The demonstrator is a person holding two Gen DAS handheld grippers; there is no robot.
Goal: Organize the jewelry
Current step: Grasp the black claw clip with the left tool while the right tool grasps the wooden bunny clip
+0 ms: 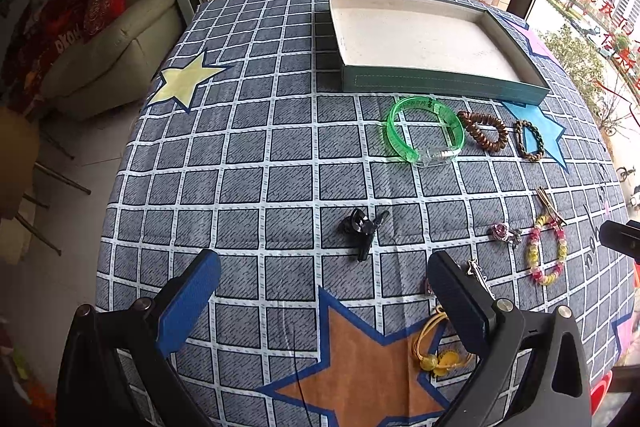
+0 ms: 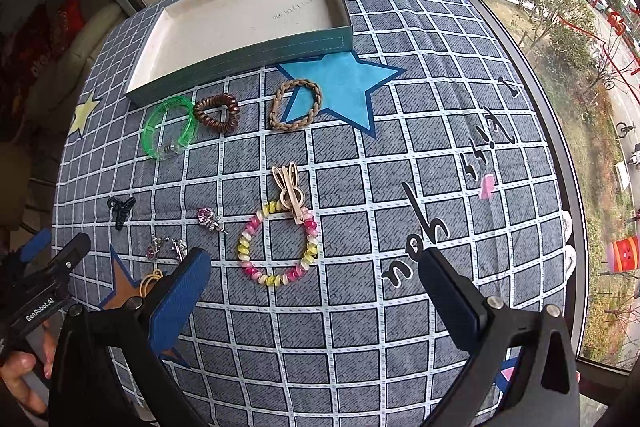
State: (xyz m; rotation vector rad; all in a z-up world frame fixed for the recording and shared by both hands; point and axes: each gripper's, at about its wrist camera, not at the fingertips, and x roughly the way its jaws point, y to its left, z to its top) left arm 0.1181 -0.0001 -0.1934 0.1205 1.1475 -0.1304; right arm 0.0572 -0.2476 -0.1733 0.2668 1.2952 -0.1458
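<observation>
A green tray (image 1: 440, 83) with a white lining stands empty at the far side of the table; it also shows in the right wrist view (image 2: 248, 55). In front of it lie a green bangle (image 1: 424, 133) (image 2: 170, 129), a brown spiral hair tie (image 1: 484, 131) (image 2: 216, 113) and a braided tan band (image 1: 528, 141) (image 2: 296, 103). A black claw clip (image 1: 364, 225) (image 2: 120, 209) lies just ahead of my open, empty left gripper (image 1: 324, 291). A pink-yellow bead bracelet (image 2: 278, 245) (image 1: 546, 251) with a beige bunny clip (image 2: 290, 193) lies ahead of my open, empty right gripper (image 2: 316, 283).
Small sparkly pieces (image 2: 210, 219) (image 1: 506, 233), silver earrings (image 2: 166, 247) and a yellow hair elastic (image 1: 434, 349) lie near the left gripper's right finger. The table carries a grey checked cloth with stars (image 1: 280, 147). A window (image 2: 580, 67) lies right; a sofa (image 1: 100, 59) left.
</observation>
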